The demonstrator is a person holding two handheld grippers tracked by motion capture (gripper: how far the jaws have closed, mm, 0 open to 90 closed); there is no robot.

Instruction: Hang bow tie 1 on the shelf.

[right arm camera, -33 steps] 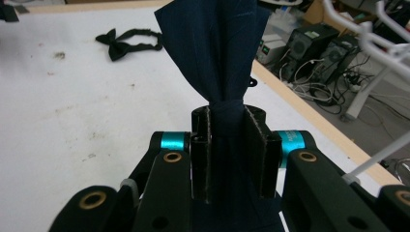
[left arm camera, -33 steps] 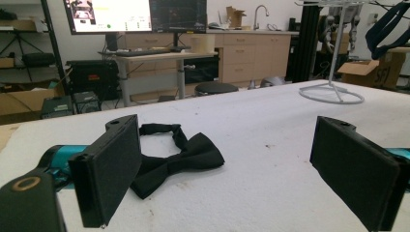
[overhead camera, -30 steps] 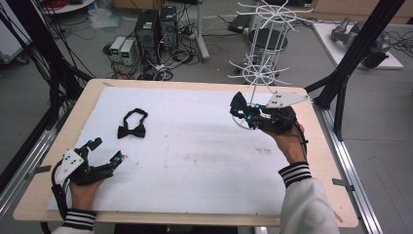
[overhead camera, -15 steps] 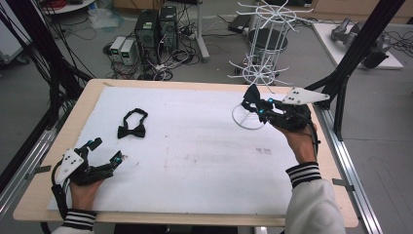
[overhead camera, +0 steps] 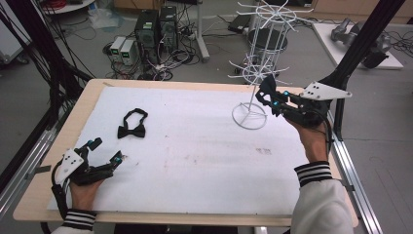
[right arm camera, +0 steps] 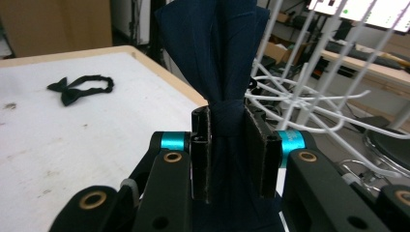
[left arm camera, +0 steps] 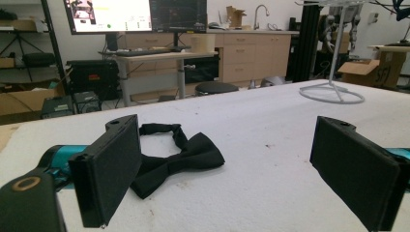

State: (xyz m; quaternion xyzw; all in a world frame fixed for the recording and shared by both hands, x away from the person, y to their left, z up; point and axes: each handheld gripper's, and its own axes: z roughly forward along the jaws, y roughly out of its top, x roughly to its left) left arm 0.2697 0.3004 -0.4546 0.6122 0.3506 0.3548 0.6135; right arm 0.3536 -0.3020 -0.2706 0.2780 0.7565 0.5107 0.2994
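Holding a navy bow tie (right arm camera: 220, 63) by its knot in my right tongs (right arm camera: 231, 154), jaws clamped tight on it, up at the far right of the table (overhead camera: 204, 161) just beside the white wire rack (overhead camera: 258, 63). My left tongs (overhead camera: 104, 153) rest on the near left of the white mat, jaws spread wide with nothing between them. 1 black bow tie (overhead camera: 132, 124) lies flat on the mat, a bit beyond the left tongs, strap looped behind it
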